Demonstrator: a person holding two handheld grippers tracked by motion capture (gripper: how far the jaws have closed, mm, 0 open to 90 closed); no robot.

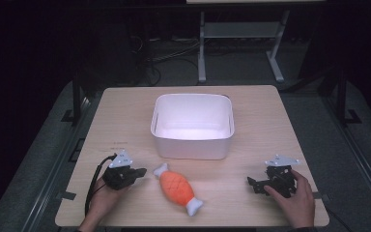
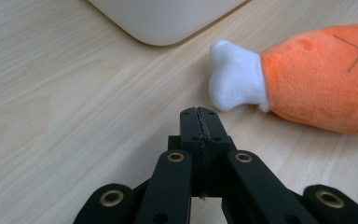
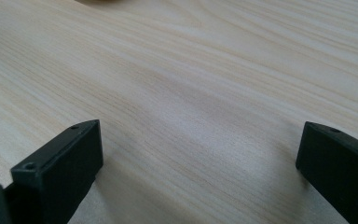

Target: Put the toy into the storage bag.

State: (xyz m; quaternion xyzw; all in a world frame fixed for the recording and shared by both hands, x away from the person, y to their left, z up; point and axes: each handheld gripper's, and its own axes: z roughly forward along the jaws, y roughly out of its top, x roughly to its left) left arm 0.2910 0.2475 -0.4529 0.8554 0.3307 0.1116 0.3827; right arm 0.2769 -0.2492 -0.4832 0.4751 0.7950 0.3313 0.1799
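An orange plush drumstick with white bone ends (image 1: pixel 176 188) lies on the wooden table (image 1: pixel 125 111), in front of a white plastic bin (image 1: pixel 193 124). My left gripper (image 1: pixel 142 171) rests on the table just left of the toy, shut with nothing between its jaws. In the left gripper view the shut gripper (image 2: pixel 200 114) points at the table a little short of the toy's white end (image 2: pixel 235 74). My right gripper (image 1: pixel 251 182) sits on the table right of the toy, jaws wide apart. In the right gripper view the open gripper (image 3: pixel 200 149) has bare wood between its fingers.
The bin stands at the table's middle and looks empty inside. Its rounded corner (image 2: pixel 161 23) shows in the left gripper view. Beyond the table's far edge are a metal stand's legs (image 1: pixel 203 53) and cables on the dark floor.
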